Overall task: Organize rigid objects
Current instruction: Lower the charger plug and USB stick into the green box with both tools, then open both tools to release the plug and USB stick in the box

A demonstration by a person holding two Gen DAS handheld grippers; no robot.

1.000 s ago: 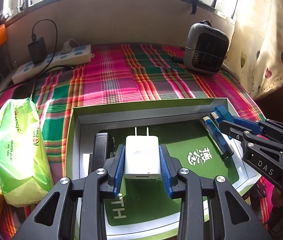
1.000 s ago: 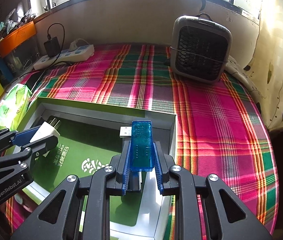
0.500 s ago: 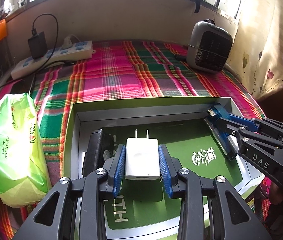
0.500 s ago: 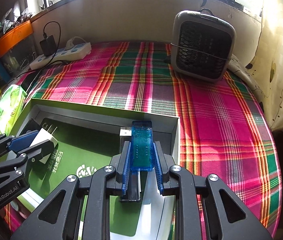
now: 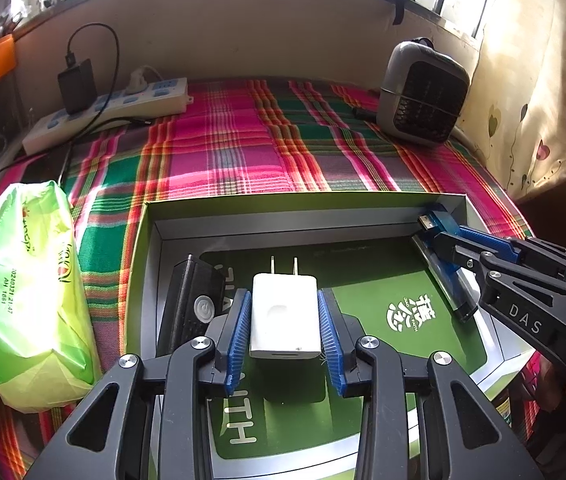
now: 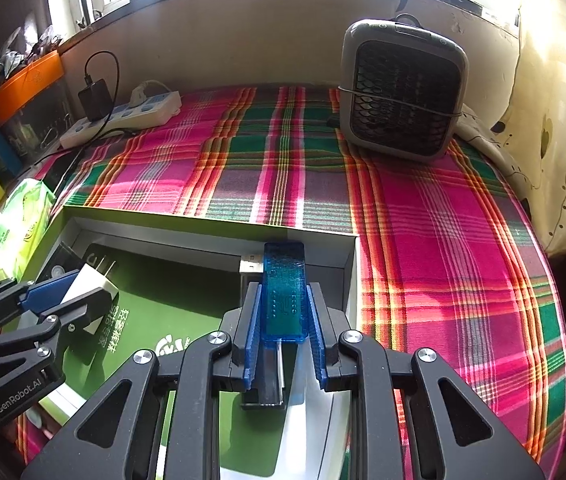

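While left fingers (image 5: 285,326) clamp charger (image 5: 285,322), right fingers (image 6: 282,330) clamp USB dongle (image 6: 284,292).

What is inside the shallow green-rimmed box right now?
Inside the green-rimmed box: a black rectangular device, a white wall charger between the left gripper pads, a dark lighter-like stick, and a blue translucent USB stick. The grippers cover some of the floor.

Your box (image 5: 363,196) sat near on the cloth (image 5: 243,148), bag (image 5: 27,292) to its left, power strip (image 5: 111,110) far left, fan (image 5: 423,92) far right.
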